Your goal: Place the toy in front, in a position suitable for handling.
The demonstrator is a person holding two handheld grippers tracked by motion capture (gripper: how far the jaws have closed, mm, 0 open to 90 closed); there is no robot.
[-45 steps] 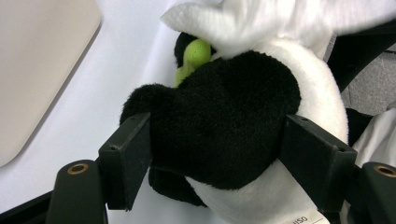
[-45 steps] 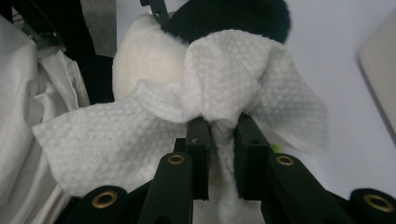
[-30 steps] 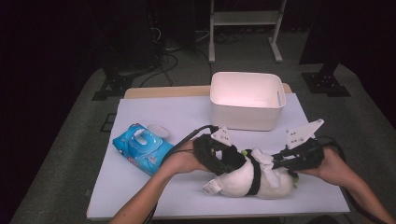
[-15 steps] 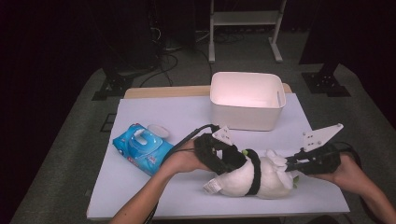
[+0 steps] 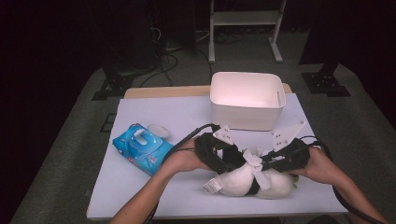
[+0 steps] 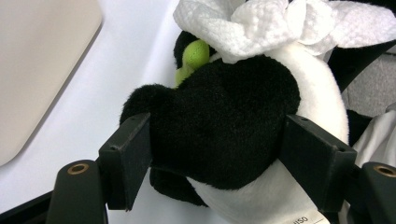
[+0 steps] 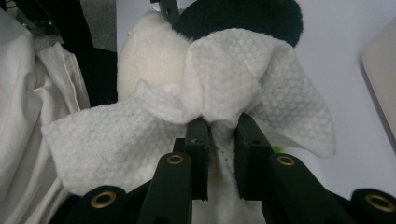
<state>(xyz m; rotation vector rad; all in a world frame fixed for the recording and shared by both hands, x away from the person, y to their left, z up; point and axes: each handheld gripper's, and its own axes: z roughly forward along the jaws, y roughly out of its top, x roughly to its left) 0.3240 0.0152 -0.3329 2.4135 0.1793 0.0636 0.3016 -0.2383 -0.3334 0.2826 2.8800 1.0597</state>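
Note:
A black and white plush toy point(image 5: 243, 179) lies on its side near the table's front edge. My left gripper point(image 5: 233, 158) comes in from the left and is shut on the toy's black furry limb point(image 6: 224, 116), with a jaw pressed on each side of it. My right gripper point(image 5: 264, 163) reaches in from the right and is shut on a bunched white wipe point(image 7: 233, 70) that lies against the toy's white body point(image 7: 149, 60). The wipe point(image 6: 261, 23) spreads over the top of the toy. A small green part point(image 6: 196, 51) sticks out beside the black fur.
A blue pack of wipes point(image 5: 140, 148) lies at the left with a white oval lid point(image 5: 159, 129) beside it. A white plastic bin point(image 5: 246, 99) stands just behind the toy. White cloth point(image 7: 28, 116) hangs at the left of the right gripper view.
The right gripper drew off to the right with the wipe, then came back left onto the toy. The left gripper and the toy kept still.

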